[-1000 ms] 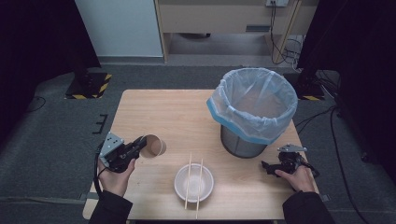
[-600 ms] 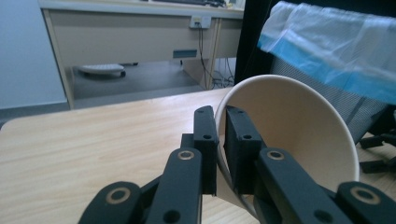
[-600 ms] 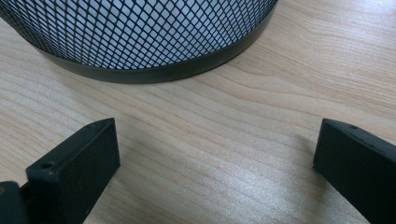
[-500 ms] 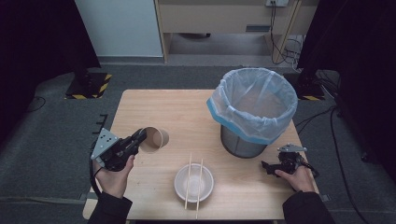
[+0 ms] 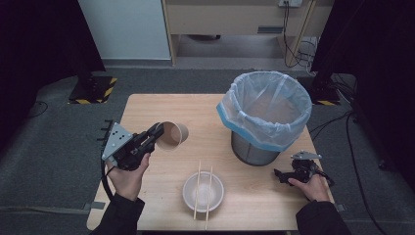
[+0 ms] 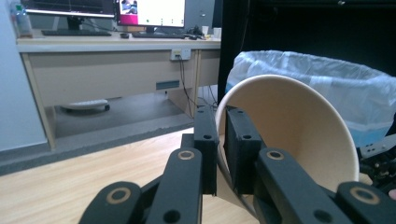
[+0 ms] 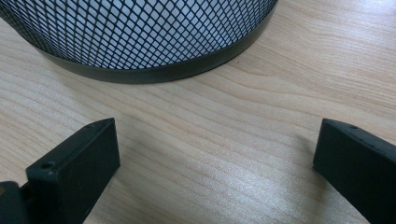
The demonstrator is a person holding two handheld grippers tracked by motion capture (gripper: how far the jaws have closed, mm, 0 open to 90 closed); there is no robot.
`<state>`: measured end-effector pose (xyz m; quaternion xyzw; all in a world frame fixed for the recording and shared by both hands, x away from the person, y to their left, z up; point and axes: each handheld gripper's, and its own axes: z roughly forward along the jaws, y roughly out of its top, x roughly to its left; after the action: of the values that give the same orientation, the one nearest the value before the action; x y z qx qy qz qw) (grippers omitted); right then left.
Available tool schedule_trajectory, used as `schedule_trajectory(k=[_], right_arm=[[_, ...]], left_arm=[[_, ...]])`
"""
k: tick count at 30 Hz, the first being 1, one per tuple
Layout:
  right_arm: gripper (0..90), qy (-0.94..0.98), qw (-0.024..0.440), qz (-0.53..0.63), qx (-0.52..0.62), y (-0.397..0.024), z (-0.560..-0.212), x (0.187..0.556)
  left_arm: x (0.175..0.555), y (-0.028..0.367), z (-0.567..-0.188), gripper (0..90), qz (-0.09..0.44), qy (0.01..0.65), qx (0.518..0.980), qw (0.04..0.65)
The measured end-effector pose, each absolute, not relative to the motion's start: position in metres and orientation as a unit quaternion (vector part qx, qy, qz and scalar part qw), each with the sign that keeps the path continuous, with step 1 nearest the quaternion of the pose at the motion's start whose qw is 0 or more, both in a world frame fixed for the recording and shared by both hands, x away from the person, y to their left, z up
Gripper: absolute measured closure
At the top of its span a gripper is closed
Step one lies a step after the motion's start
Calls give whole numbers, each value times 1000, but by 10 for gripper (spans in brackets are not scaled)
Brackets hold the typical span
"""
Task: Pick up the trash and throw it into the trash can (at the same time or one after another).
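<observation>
paper cup [image 5: 172, 135] is clamped by its rim in the left gripper [image 5: 152, 136], lifted on its side above the table [image 5: 147, 108], left of the bin [image 5: 264, 117]. right gripper [image 5: 284, 175] rests on the table beside the bin, jaws spread, empty. judged step: carrying the cup for disposal. next move likely calls for travel over the bin's lined rim, then release. bowl [image 5: 203, 192] with chopsticks [image 5: 203, 188] remains near the front edge.
</observation>
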<state>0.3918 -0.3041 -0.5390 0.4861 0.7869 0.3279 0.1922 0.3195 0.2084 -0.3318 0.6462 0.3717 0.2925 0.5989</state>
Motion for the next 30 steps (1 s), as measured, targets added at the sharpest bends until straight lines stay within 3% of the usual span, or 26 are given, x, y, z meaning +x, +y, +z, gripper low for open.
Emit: schedule_trajectory(k=[30], right_arm=[[7, 786, 192, 329, 487, -304, -539, 392]], left_arm=[[353, 138, -277, 835, 278, 316, 640, 643]])
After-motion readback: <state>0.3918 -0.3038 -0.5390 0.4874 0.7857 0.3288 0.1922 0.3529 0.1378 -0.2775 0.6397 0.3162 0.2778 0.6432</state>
